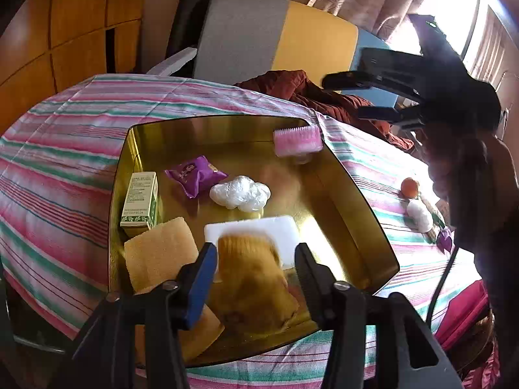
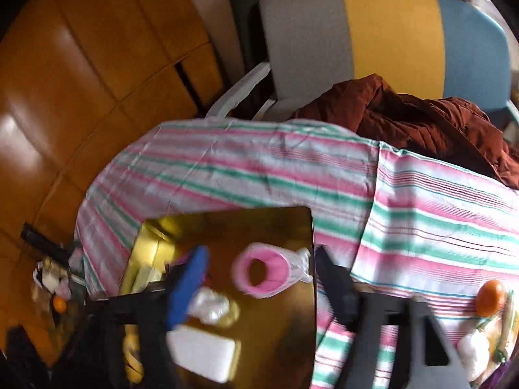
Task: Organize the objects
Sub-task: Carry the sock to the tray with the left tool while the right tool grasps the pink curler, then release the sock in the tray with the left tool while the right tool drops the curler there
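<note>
1. Step in hand, far as I can judge: both grippers are letting things go into the gold tray point(image 1: 353, 175) that sits on the striped tabletop point(image 1: 65, 149). The left gripper point(image 1: 256, 261) has its fingers apart with a blurry tan-yellow thing point(image 1: 253, 278) between them, and I see a gap on each side, so the pads don't look to be pressing on it. Can't tell what it actually is, too smeared.

2. The right gripper point(image 2: 259, 269) has its fingers wide apart too, and the pink brush point(image 2: 262, 269) sits between them untouched, up by the tray's far right corner.

3. To do this bit well, I'd lift each gripper straight up and clear before swinging away, so an open finger doesn't clip the brush or drag the tan thing back out. The tray wall is low and things could skid on that shiny floor.

4. What's in the tray: a green-and-white box point(image 1: 141, 199) standing at the left wall, a purple packet point(image 1: 194, 175), a crumpled clear plastic wad point(image 1: 240, 194), a white foam block point(image 1: 256, 230), a yellow sponge point(image 1: 159, 259) at the near left, plus the brush and the tan thing.

5. Still out on the tabletop, well right of the tray: an orange point(image 1: 409, 187), a white wad point(image 1: 420, 215) and something small and purple point(image 1: 445, 240). Those look like the leftovers to collect.
</note>
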A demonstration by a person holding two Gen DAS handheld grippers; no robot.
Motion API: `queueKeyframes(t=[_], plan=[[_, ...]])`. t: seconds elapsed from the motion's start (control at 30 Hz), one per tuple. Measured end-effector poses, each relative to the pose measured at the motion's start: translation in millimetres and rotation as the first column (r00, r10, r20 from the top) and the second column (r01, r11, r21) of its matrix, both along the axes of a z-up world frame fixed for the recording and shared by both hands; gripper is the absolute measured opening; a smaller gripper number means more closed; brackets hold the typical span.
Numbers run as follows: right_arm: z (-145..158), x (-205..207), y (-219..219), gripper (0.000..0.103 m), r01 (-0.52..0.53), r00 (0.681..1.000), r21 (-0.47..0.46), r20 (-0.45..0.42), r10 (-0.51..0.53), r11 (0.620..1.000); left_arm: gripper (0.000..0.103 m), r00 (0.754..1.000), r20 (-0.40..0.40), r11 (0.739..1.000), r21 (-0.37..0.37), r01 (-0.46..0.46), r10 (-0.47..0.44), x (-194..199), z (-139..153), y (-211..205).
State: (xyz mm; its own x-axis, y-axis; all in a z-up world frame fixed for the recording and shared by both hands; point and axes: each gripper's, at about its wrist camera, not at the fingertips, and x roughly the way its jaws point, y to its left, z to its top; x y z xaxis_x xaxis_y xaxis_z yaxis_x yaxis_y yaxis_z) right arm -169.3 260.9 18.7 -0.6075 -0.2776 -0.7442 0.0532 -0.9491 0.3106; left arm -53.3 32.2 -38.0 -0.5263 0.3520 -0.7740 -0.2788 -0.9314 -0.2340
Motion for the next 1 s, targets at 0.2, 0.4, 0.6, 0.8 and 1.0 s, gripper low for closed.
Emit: queueKeyframes(t=[0.2, 0.4, 0.6, 0.8, 1.0], plan=[[-7, 20, 4, 0.083, 0.001, 1.000, 0.012, 0.007, -0.001, 1.000, 0.051, 1.000, -0.013, 0.999, 0.025, -0.020, 0.021, 3, 8, -3], [-21, 59, 8, 0.092, 0.001, 1.000, 0.032, 0.020, -0.002, 1.000, 0.051, 0.998, -0.039, 0.999, 0.004, -0.042, 0.042, 9, 17, -1], [-24, 95, -3, 0.103, -0.008, 1.000, 0.104, -0.024, 0.010, 0.995, 0.051, 0.997, -0.048, 0.998, -0.005, -0.063, 0.063, 14, 21, 2], [-26, 118, -17, 0.103, -0.006, 0.998, 0.174, -0.058, 0.016, 0.985, 0.052, 0.996, -0.050, 0.997, -0.023, -0.077, 0.076, 22, 20, 4], [-23, 139, -24, 0.103, 0.024, 0.995, 0.201, -0.099, -0.004, 0.979, 0.052, 0.993, -0.072, 0.995, -0.040, -0.094, 0.091, 28, 25, 5]])
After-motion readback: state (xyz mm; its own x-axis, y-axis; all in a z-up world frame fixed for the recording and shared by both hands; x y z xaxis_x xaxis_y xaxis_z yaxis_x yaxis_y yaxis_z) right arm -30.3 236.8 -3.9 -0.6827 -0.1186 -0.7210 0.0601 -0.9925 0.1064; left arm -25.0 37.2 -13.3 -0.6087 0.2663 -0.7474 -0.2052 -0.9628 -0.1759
